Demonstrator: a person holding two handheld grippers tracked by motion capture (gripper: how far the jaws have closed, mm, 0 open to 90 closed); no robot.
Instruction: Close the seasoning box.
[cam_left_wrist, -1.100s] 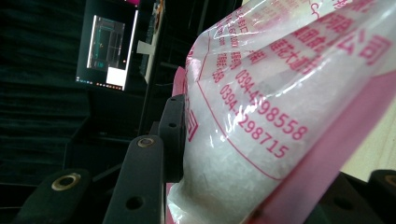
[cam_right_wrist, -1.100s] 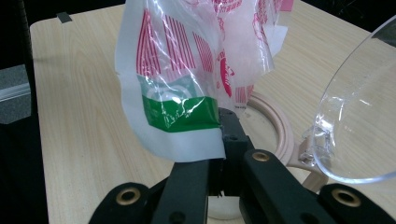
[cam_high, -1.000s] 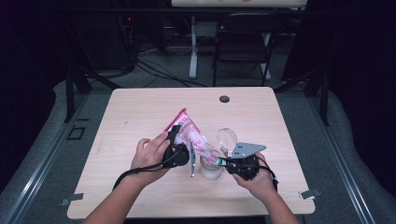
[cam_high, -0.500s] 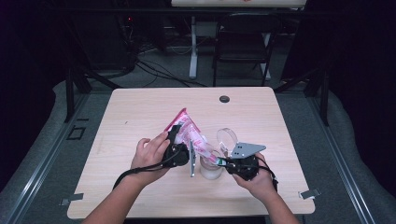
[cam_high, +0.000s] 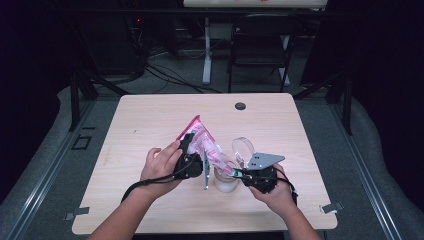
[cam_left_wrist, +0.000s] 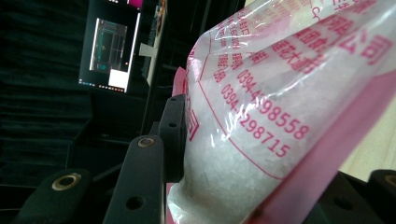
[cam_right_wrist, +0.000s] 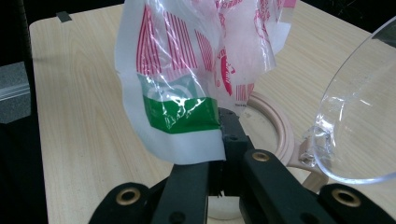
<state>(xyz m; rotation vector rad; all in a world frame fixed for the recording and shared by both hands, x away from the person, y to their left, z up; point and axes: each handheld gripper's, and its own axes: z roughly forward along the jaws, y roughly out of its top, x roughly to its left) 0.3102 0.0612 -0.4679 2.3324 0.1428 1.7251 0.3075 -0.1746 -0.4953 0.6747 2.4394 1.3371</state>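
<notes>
- No change against the earlier high views: bag (cam_high: 202, 145) remains tilted over the open jar (cam_high: 226, 179), centre frame, on the tabletop (cam_high: 150, 120); pouring judged ongoing.
- Left gripper (cam_high: 197, 157) jaws part-open, clamping the bag's body.
- Right gripper (cam_right_wrist: 219, 140) jaws pinched shut on its lower corner.
- Legible print: "0394-4398558", "298715".

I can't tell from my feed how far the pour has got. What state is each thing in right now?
Bag: tilted over the jar, white grains inside, mouth end down.
Jar: upright on the table, open.
Clear lid: hinged back, standing open.
Left gripper: clamped on the bag's body.
Right gripper: shut on the bag's lower edge.
Table: bare wood beyond the work.
</notes>
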